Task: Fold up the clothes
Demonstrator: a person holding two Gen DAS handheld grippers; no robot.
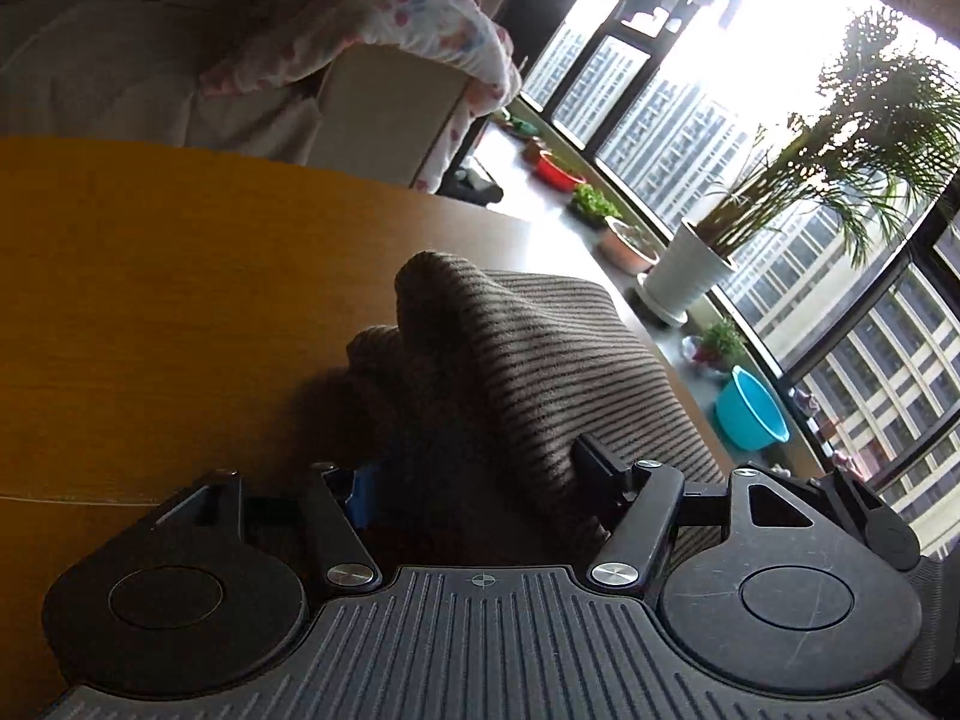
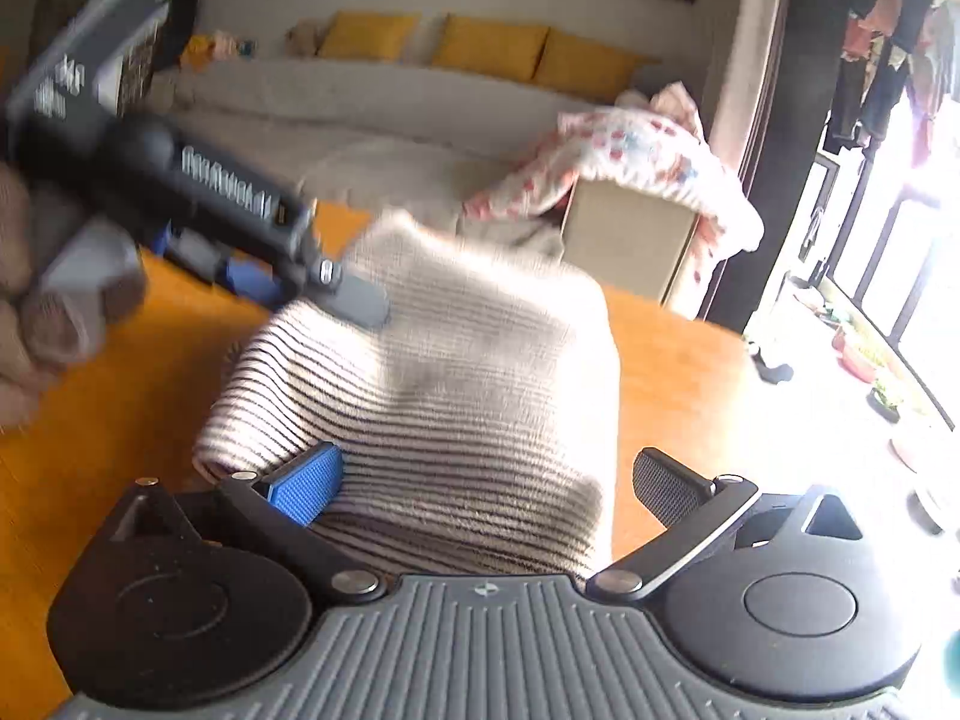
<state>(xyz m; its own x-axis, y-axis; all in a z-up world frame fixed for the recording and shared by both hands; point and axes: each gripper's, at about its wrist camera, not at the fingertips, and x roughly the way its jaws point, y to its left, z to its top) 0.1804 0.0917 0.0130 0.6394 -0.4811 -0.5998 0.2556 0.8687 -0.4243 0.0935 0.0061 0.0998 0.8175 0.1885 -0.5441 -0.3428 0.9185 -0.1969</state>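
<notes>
A: Right claw [image 2: 486,489] first: jaws spread wide, blue pad [image 2: 306,483] on one side, black pad [image 2: 666,489] on the other, gripping nothing. The sweater [image 2: 432,372] sits between and under them, the blue pad at its near edge; whether it touches, I can't tell.

B: And the left claw [image 1: 474,474]?

A: Released too. Its jaws stand apart with a raised fold of the sweater [image 1: 510,348] between them, pads not pressing on it. From the right camera you see it reaching in from the left, a hand [image 2: 42,300] wrapped round its handle, a fingertip [image 2: 354,300] over the sweater's far corner.

B: Where's the sweater lying?

A: Folded in a striped bundle on the orange table [image 2: 678,360], near the window-side edge.

B: Beyond that?

A: A sofa [image 2: 372,96] with yellow cushions [image 2: 489,48], and a flowered cloth [image 2: 636,156] draped over its arm. Potted plants [image 1: 780,204] line the windowsill, with a blue basin [image 1: 753,411].
</notes>
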